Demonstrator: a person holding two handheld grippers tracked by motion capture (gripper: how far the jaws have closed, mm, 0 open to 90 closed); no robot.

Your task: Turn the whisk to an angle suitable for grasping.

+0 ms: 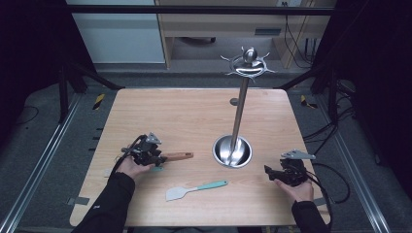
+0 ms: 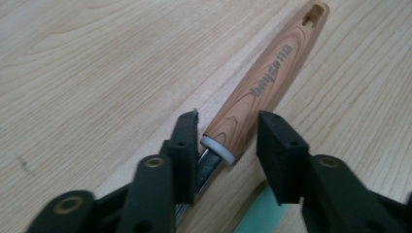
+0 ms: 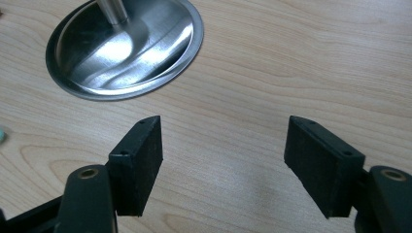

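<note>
Landmark is the stand [image 1: 239, 116]: steel pole rising from a round dish base [image 3: 145, 58] on the wooden table [image 1: 194, 111], with a hook ring at the pole's top. Left gripper [image 1: 148, 154] sits well left of the base, low over the table, held in the left hand [image 1: 130, 167]. Its jaws stand apart and straddle the wooden handle [image 2: 262, 87] of a utensil; in the left gripper view there is a gap on both sides, so the pads are not pressing on it. The jaws line up with the handle's white collar [image 2: 217, 148], where the metal neck begins; the handle runs away from the gripper toward the base and lies flat on the table, its far end with a small slot. A bit of teal shows under the gripper, at the utensil's head end; can't tell its shape. Spatula [image 1: 194, 189], teal handle and pale blade, lies on the table in front of the base, on the person's side, apart from both grippers, handle tip pointing right. Right gripper [image 1: 286, 171] sits right of the base, near it, in the right hand [image 1: 299, 189]. Its jaws are wide apart over bare wood, nothing between them, base rim just beyond the tips in the right gripper view.
</note>
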